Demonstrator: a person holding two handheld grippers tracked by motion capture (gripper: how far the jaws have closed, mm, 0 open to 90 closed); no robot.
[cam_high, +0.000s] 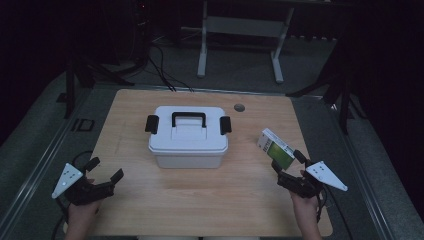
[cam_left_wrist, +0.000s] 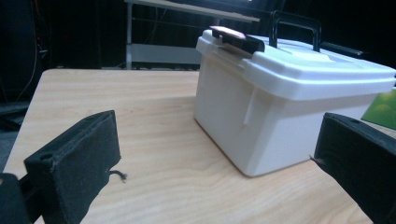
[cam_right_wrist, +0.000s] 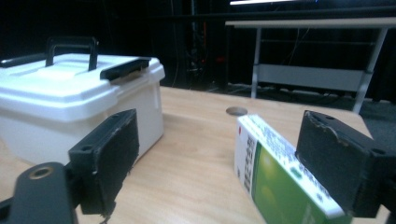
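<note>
While the green-and-white carton (cam_high: 275, 148) sits right of frame centre between your right hand-held gripper's (cam_high: 288, 165) open jaws, close squarely (left hand-held gripper (cam_high: 104, 174) open, idle); storage box (cam_high: 188, 136) latched.

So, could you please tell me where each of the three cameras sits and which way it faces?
High view: above the person's side, looking forward and down on the wooden table; both forearms, left claw and right claw show.
Left gripper view: rides the left claw, looking along its open jaws at the white box.
Right gripper view: rides the right claw, facing the green carton that leans on one jaw.
Shared: all three show the white box; both gripper views show its black handle.
</note>
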